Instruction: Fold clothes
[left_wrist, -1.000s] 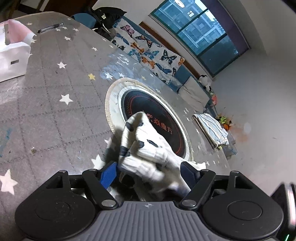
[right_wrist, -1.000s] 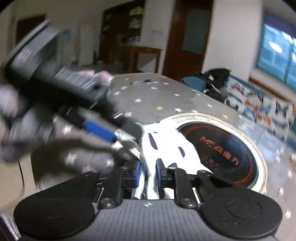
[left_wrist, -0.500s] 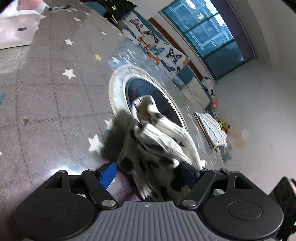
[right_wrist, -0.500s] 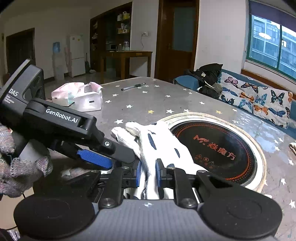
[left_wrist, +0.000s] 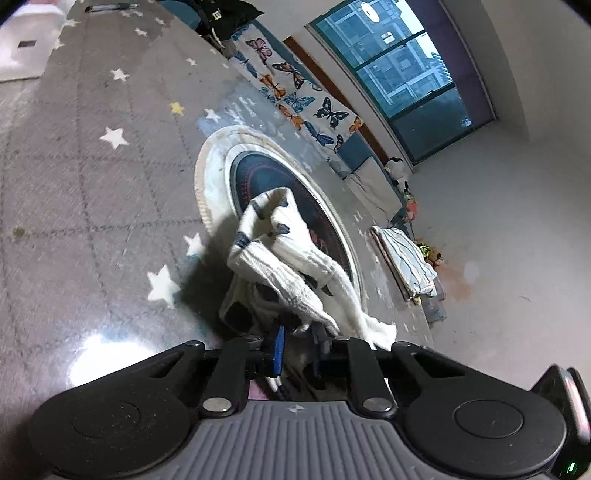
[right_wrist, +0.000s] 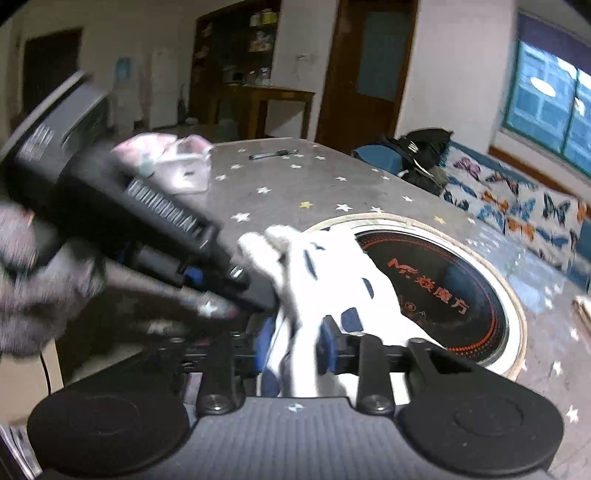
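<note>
Ribbed white cloth garment (left_wrist: 295, 266) (dark-spotted), glossy quilted table cover (left_wrist: 92, 206)

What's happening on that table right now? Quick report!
Left gripper closing on the white spotted garment. Right gripper opening, cloth between its fingers. Garment bunched at the round cooktop rim. Nothing in the way.

A lived-in home, seemingly a combined living and dining room. Ahead of the right gripper (right_wrist: 293, 349) a grey, star-printed surface (right_wrist: 295, 184) carries a round black induction hob (right_wrist: 436, 284) set into it. Beyond its far edge stand a brown wooden door (right_wrist: 373, 70), a wooden side table (right_wrist: 266, 99) before dark cluttered shelves, and a white fridge (right_wrist: 162, 88). To the right, a bench with butterfly-print cushions (right_wrist: 517, 206) runs under a large teal-framed window (right_wrist: 554, 99), with a black bag (right_wrist: 421, 151) dropped on it.
</note>
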